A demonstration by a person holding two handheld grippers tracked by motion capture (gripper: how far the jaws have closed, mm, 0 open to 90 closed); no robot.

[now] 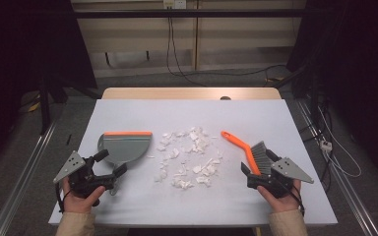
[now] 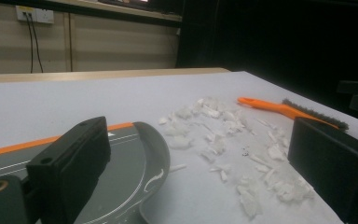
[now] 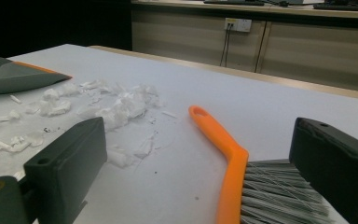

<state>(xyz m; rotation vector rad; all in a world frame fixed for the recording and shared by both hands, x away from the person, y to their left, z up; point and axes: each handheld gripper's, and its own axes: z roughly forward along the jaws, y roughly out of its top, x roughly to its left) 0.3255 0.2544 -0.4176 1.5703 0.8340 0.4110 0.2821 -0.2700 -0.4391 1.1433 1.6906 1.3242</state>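
Fingers of both grippers spread, holding nothing, above the white table point(image 1: 128, 206); dark room, beige wall point(image 1: 236, 39).

Dim room, beige wall point(image 1: 236, 44) with socket point(image 1: 173, 4), grey floor point(image 1: 78, 113).

Environment: lab / recording rig, not a home. Evidence: table point(image 1: 295, 123) w/ plain white top standing alone on grey carpet floor point(image 1: 142, 81); metal floor rails point(image 1: 22, 172) either side; black curtains point(image 1: 359, 59) left & right; loose cables point(image 1: 177, 54) running down to floor from wall sockets point(image 1: 173, 4); beige panel wall point(image 1: 236, 39) behind.
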